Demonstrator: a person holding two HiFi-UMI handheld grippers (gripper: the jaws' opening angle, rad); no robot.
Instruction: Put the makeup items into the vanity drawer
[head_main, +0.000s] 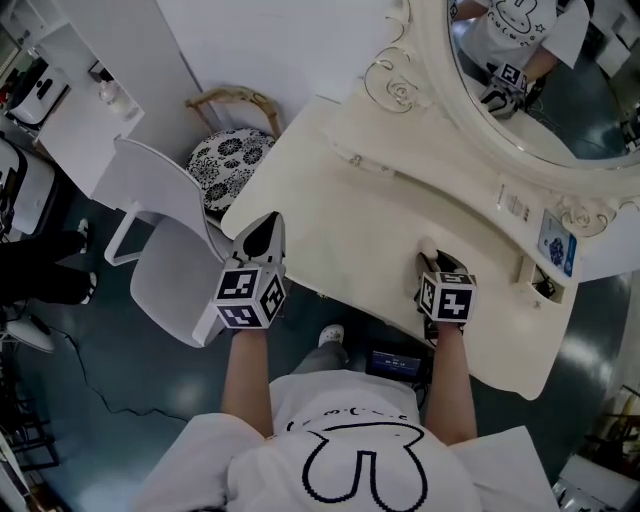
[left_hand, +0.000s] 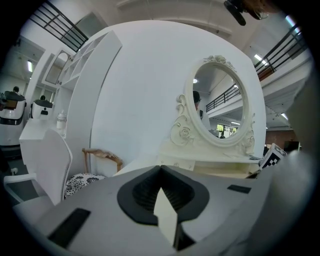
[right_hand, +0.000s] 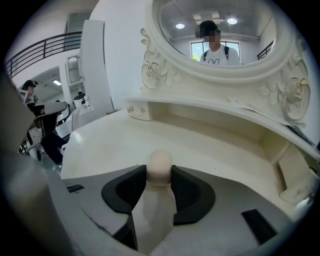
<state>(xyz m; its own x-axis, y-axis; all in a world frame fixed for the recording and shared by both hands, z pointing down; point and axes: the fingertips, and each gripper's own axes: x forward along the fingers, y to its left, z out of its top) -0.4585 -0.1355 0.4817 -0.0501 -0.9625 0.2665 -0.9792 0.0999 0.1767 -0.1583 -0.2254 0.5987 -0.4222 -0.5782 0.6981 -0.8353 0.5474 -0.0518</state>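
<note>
Makeup item (right_hand: 160, 165) (pale, round-topped) sits clamped in the right gripper (right_hand: 159, 172).

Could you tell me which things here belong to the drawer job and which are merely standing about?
Job: pale round-topped item, gripped in the right gripper; cream vanity table.
Just about: white chair; patterned stool; oval mirror; blue-printed card.

Dim overhead light; fisheye-warped, vignetted edges
</note>
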